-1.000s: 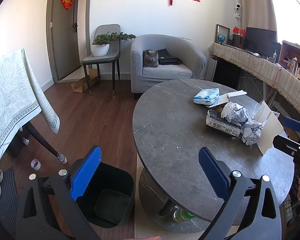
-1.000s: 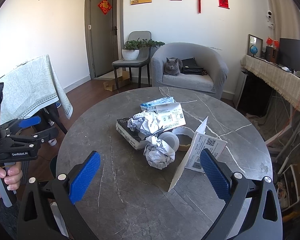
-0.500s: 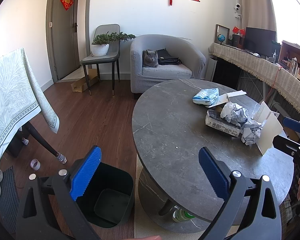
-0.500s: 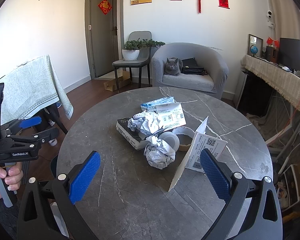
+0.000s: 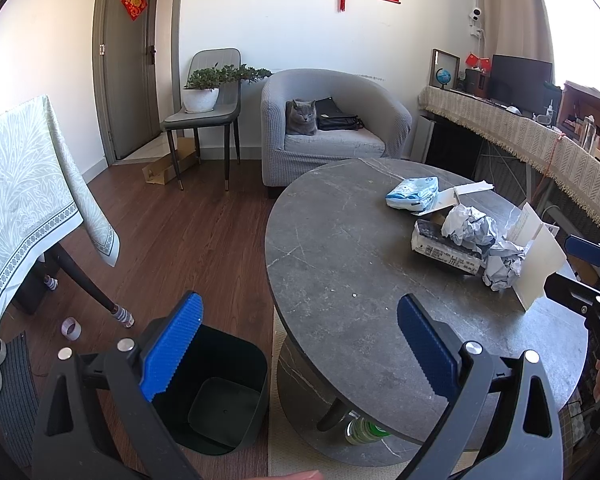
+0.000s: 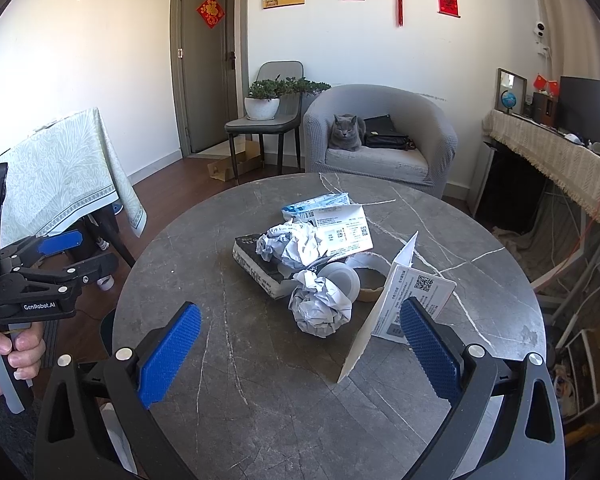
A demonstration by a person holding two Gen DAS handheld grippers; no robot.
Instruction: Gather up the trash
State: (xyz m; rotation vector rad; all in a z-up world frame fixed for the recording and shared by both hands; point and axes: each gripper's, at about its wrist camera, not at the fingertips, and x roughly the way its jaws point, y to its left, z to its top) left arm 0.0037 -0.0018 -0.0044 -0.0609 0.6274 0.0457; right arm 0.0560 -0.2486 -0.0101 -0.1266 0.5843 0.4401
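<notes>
Your round table (image 6: 228, 360), a grey stone-look slab veined with thin white lines, fills the right wrist view and carries all the trash in one loose heap near its middle; beside it on the dark wood-plank floor, directly under your left gripper (image 5: 296, 344), stands the dark green plastic bin (image 5: 236, 396), square-mouthed with rounded corners and smooth walls. Your left gripper hangs released, its ridged blue pads wide apart and holding nothing; your right gripper (image 6: 298, 352) is likewise spread and empty, poised at the table's near edge just short of the pile. A stiff white folded card (image 6: 396, 300) printed with a QR code stands tent-like at the heap's right; a flat dark box (image 6: 256, 266) with a white printed edge lies at the left, a crumpled paper ball (image 6: 296, 240) resting on top of it; a second crumpled ball (image 6: 320, 308) sits nearest you; a glossy blue-and-white soft packet (image 6: 314, 204) lies at the far side; a smooth grey tape roll (image 6: 342, 280) leans between ball and card.
</notes>
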